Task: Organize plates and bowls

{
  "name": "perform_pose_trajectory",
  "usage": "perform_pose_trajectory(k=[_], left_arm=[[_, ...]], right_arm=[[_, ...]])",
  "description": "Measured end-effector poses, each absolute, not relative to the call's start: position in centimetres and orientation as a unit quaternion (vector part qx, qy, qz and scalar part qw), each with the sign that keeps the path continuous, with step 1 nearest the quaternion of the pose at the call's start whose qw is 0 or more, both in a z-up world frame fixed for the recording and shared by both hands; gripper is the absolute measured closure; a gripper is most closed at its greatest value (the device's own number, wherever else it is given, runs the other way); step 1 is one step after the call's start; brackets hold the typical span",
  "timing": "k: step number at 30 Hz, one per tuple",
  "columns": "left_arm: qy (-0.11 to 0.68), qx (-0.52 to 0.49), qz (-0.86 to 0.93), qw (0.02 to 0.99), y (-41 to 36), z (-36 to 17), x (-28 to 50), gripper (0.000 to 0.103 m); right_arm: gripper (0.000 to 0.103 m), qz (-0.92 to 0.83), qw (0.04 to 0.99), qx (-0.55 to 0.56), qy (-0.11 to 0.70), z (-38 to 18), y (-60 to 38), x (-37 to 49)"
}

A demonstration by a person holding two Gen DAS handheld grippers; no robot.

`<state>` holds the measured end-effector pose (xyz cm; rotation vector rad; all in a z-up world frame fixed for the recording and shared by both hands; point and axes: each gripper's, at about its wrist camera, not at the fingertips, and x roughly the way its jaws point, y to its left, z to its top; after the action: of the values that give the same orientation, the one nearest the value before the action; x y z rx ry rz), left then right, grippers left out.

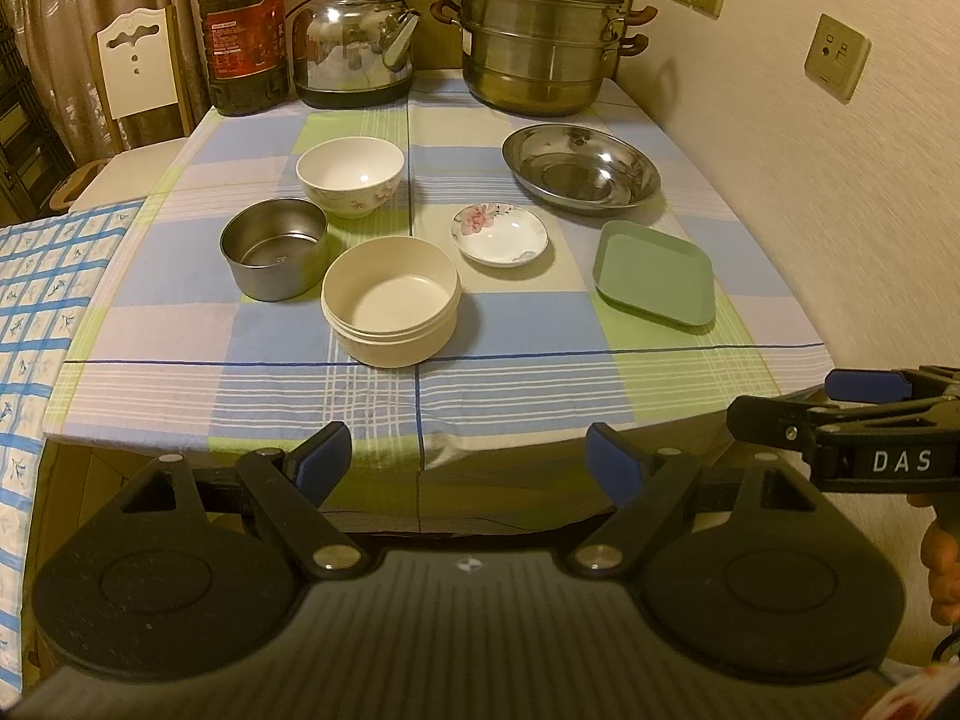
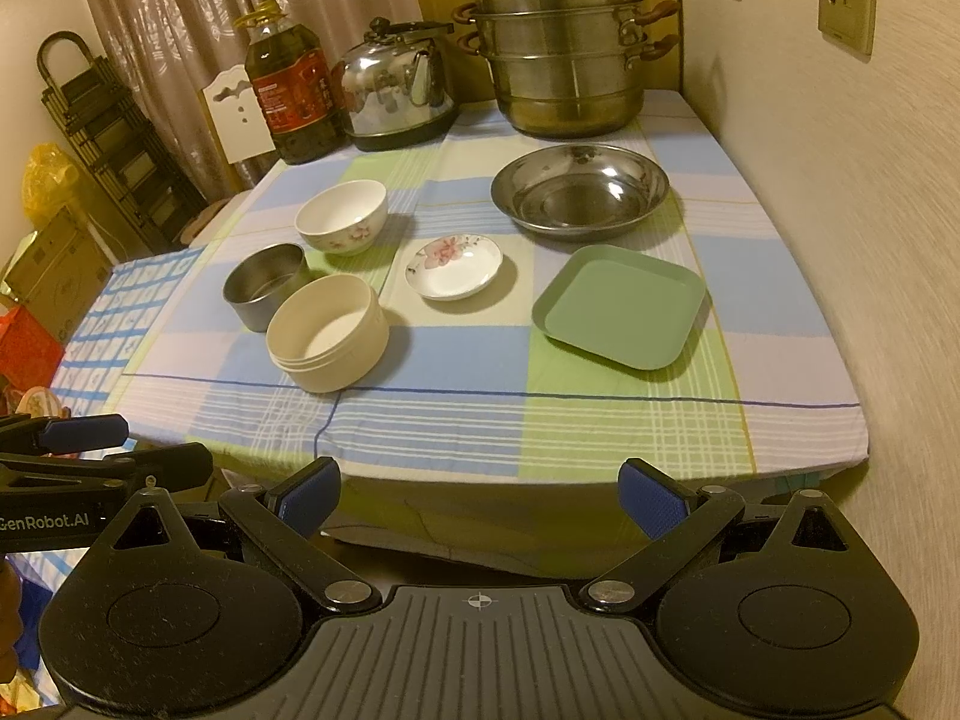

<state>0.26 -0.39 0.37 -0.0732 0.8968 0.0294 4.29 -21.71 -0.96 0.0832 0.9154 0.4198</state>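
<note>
- Bowls and plates sit in two loose groups on the checked blue-and-green tablecloth (image 1: 516, 384), all ahead of both grippers, none yet stacked.
- Left gripper (image 1: 465, 456) hangs off the near table edge, blue pads spread wide and empty; right gripper (image 2: 477, 495) hovers beside it, likewise spread and holding nothing.
- Nearest to the left gripper is the round cream plastic bowl (image 1: 391, 301) — straight ahead and slightly left of its centre line, upright, mouth open.
- Just behind it to the left stands the grey steel cylindrical bowl (image 1: 275, 248), very close to the cream one; whether they touch I cannot tell.
- Farther back is the white ceramic bowl with a pink flower pattern (image 1: 350, 176), close behind the steel one.
- On the right side, the square pale-green plastic plate (image 2: 621, 306) lies nearest the right gripper — ahead and a little right, set diagonally, a corner pointing at the gripper.
- Between the groups rests the small white floral saucer (image 2: 454, 266); behind the green plate, the wide shallow stainless dish (image 2: 579, 191).
- My judgement: the left hand suits the bowls, the right the plates.
</note>
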Motion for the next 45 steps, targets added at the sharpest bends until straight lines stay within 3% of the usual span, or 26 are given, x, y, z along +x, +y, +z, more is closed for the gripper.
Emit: perform_pose_trajectory(k=[45], left_arm=[[0.436, -0.036, 0.002, 0.899, -1.6, 0.5, 1.1, 0.019]], right_arm=[[0.004, 0.200, 0.878, 0.044, 0.434, -0.7, -22.3, 4.6]])
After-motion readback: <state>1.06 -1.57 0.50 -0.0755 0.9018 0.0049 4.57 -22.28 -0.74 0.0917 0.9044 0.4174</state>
